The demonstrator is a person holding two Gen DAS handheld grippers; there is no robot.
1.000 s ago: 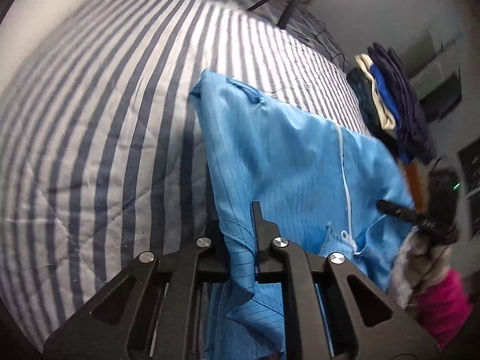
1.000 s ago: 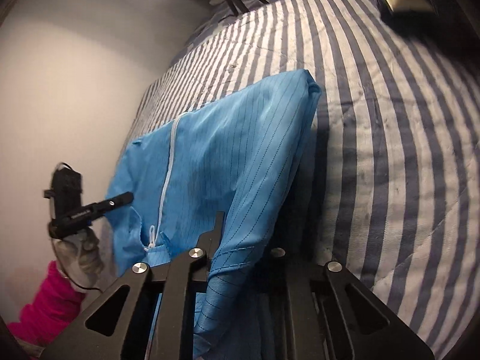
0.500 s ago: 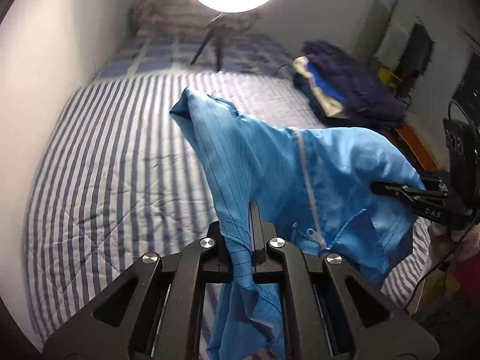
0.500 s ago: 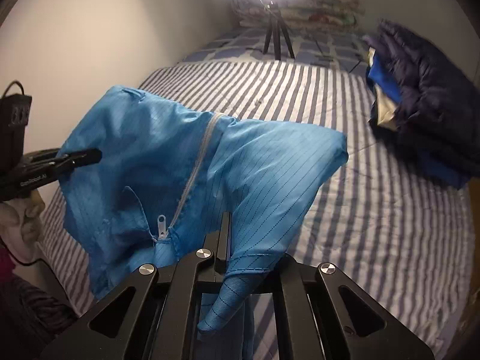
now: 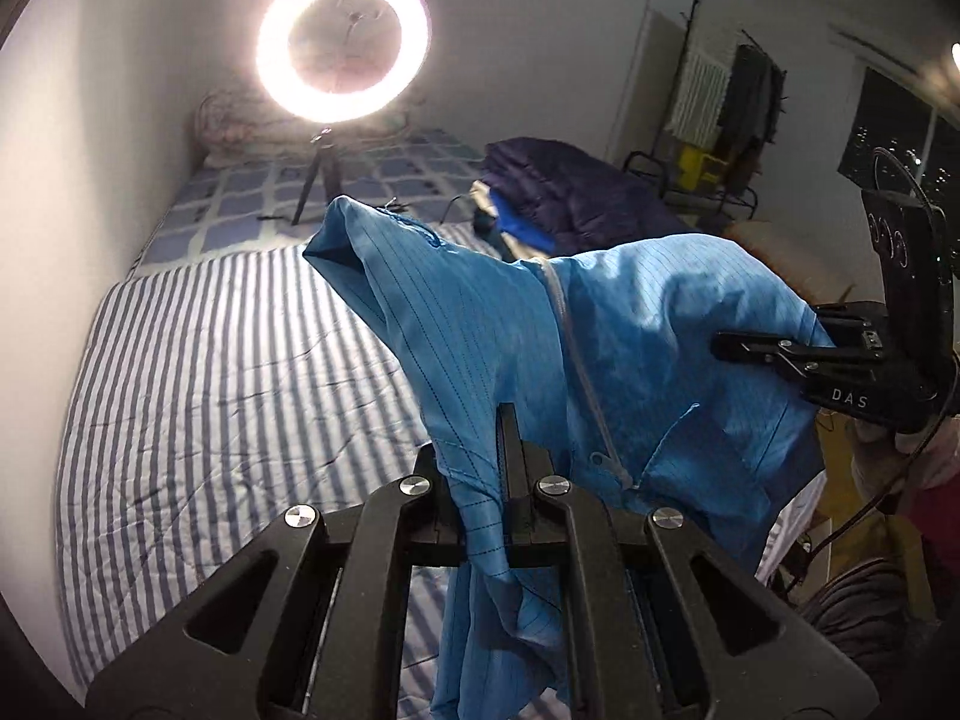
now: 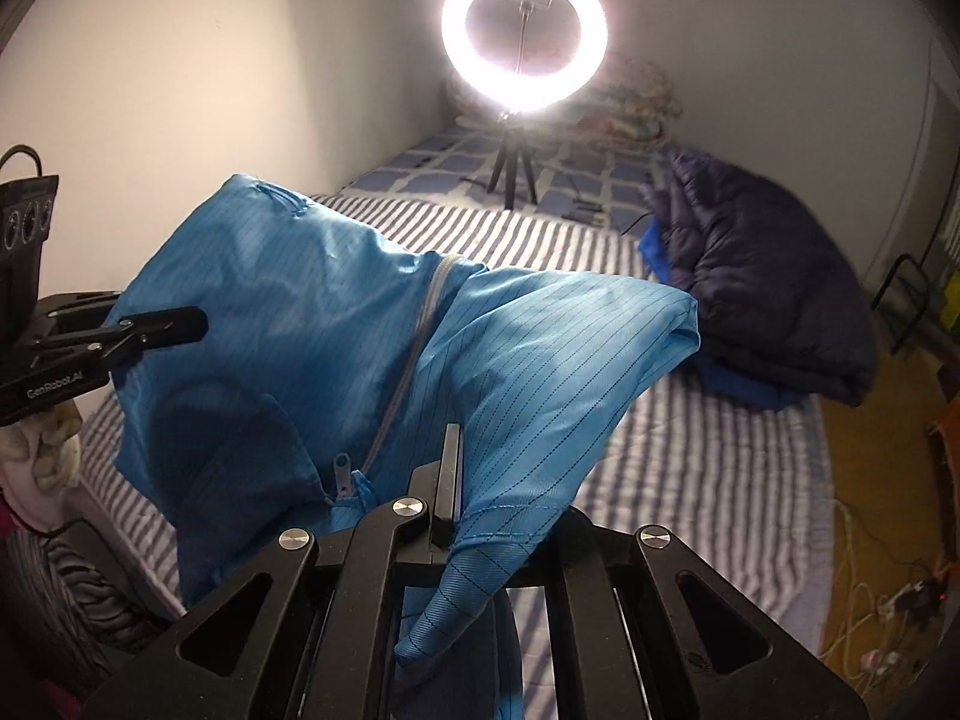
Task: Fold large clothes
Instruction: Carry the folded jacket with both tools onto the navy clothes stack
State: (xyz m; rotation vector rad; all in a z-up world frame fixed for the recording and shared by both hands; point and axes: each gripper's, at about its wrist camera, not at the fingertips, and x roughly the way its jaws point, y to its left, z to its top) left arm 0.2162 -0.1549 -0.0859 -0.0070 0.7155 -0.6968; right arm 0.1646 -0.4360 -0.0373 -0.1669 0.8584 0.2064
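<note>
since the earlier frames both claws had risen, carrying the blue garment (image 5: 630,330) up off the striped bed (image 5: 228,372) until it hung in the air between them, and the views had tipped up to take in the ring light (image 5: 343,43) and the far wall.

in the left wrist view the left claw (image 5: 480,474) was clamped shut on a bunched fold of the garment's edge, cloth squeezed between its fingers and trailing down past the black frame. in the right wrist view the right claw (image 6: 474,492) was likewise pinched closed on a hemmed edge of the same garment (image 6: 336,324), a pointed tail of fabric drooping below the grip. each view also caught the other claw off to one side, seen at the garment's far edge: the right one (image 5: 762,354) at the right of the left view, the left one (image 6: 144,330) at the left of the right view.

the garment was stretched between the two grips, held above the near edge of the bed, with a pale zipper (image 6: 414,360) running down its middle and a slack peak of cloth rising toward the far end of the bed.

the ring light stood on a small tripod (image 6: 510,168) at the head of the bed, on a checked blanket (image 5: 384,174). a folded dark puffy jacket (image 6: 762,288) lay on the bed's right side, resting on something bright blue (image 6: 744,390). a clothes rack with hanging items (image 5: 744,96) stood beyond the bed by the far wall.
</note>
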